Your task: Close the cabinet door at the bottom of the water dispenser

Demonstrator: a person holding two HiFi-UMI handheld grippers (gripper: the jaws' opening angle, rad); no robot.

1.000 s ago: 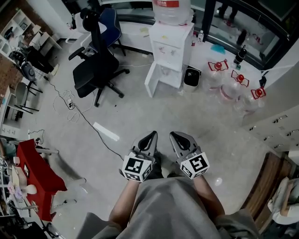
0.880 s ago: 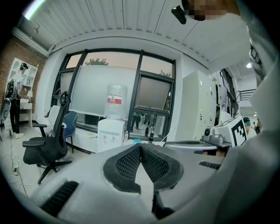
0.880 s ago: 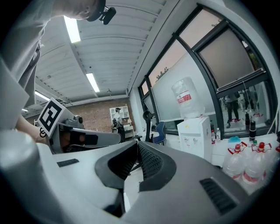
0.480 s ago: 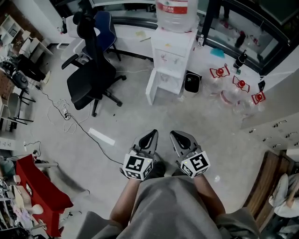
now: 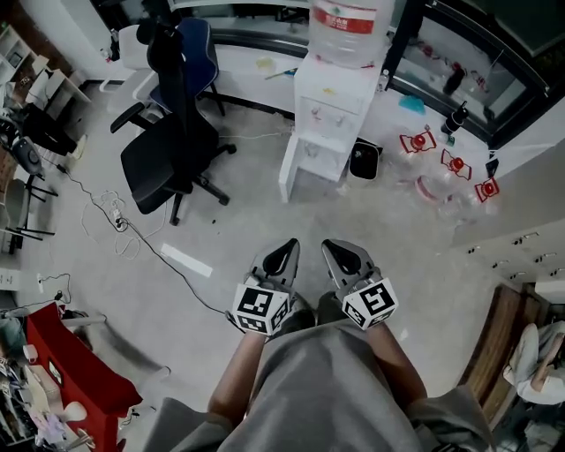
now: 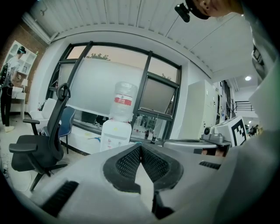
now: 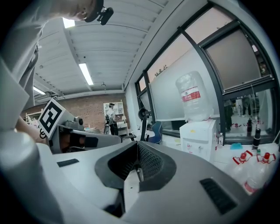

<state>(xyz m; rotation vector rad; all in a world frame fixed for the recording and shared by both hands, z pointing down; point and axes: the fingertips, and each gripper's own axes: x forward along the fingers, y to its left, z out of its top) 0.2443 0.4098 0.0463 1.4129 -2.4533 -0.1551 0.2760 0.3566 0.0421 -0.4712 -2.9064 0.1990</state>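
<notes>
The left gripper (image 5: 286,250) and right gripper (image 5: 332,251) are held side by side near the person, each with its jaws pressed together on nothing. Well ahead of them stands the water dispenser (image 5: 328,115), with its bottom cabinet door (image 5: 288,177) swung open to the left. A large water bottle (image 5: 351,26) sits on top, and a black bin (image 5: 364,161) stands just beside it, contents unclear.

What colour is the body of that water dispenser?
White. The water dispenser shows best in the head view.

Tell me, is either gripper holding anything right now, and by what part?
Nothing is held: the left gripper and the right gripper both have their jaws together and empty, short of the water dispenser.
</notes>
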